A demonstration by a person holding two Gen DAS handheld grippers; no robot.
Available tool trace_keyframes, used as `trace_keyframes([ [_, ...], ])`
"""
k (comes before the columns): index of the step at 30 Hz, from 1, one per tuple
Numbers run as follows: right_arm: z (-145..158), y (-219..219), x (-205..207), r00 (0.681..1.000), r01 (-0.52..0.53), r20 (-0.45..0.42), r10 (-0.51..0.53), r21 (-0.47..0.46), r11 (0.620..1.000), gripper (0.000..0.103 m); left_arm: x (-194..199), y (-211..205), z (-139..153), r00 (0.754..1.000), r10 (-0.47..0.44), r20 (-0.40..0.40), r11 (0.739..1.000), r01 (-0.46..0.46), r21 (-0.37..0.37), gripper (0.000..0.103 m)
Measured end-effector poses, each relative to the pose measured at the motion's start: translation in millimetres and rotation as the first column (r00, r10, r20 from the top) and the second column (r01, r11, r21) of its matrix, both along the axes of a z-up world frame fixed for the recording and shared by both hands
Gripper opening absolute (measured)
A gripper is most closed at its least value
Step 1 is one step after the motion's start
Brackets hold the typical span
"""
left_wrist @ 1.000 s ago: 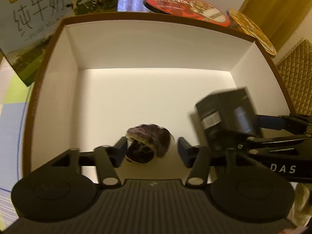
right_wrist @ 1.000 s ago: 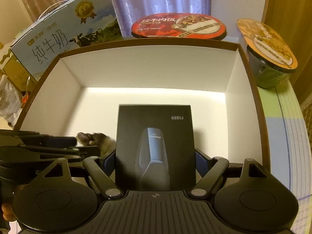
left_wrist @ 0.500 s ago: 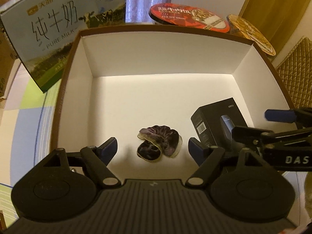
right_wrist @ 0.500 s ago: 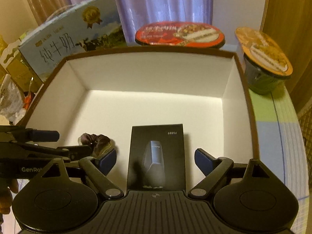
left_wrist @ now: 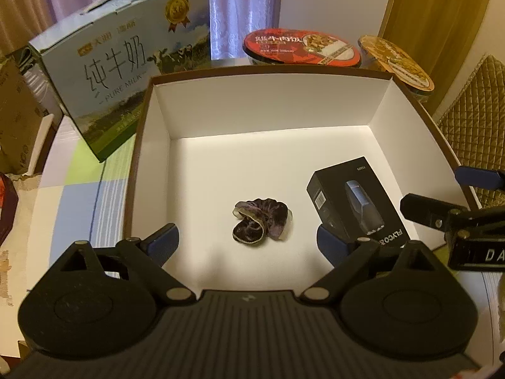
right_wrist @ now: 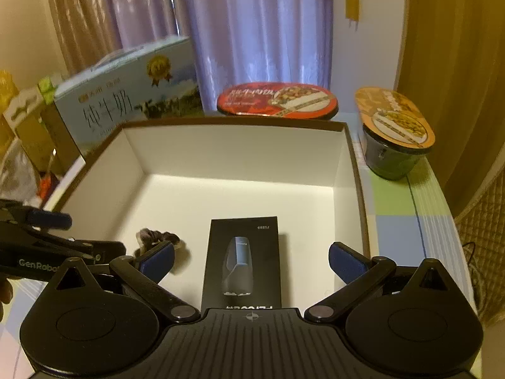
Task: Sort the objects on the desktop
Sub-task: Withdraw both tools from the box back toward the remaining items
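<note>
A dark purple scrunchie lies on the white floor of a brown-rimmed open box. A black shaver box lies flat to its right. My left gripper is open and empty, held above the box's near edge with the scrunchie ahead between its fingers. My right gripper is open and empty, above the black shaver box; the scrunchie shows at its left finger. The box rim shows there too.
A blue milk carton stands left of the box. A red instant-meal bowl and an orange-lidded cup stand behind it. A checked tablecloth covers the table. A quilted chair is at right.
Both grippers opened, let go of the scrunchie and the shaver box inside the box, and pulled up and back. Both objects now lie on the box floor.
</note>
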State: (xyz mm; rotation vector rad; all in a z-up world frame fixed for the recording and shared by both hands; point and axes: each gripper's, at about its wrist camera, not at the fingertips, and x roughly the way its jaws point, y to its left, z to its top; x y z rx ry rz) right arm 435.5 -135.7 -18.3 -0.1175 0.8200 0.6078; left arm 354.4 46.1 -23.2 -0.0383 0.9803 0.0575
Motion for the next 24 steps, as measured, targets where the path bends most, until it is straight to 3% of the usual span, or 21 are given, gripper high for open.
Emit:
trace_keyframes([
  [9,18,-17,-20,0.998,0.014,0.062,-0.014,-0.004,1.000,0.101,-27,-14,17,0.999,0.010,0.041,0.999,-0.012,0.042,0.094],
  [18,40,-69,-66,0.987,-0.017,0.160,0.012,0.027,1.000,0.101,-90,-23,33,0.994,0.048,0.100,0.997,-0.053,0.047,0.094],
  [24,24,-114,-106,0.992,-0.047,0.118,0.043,0.034,0.998,0.101,-146,-35,25,0.992,0.089,0.089,0.995,-0.093,0.042,0.094],
])
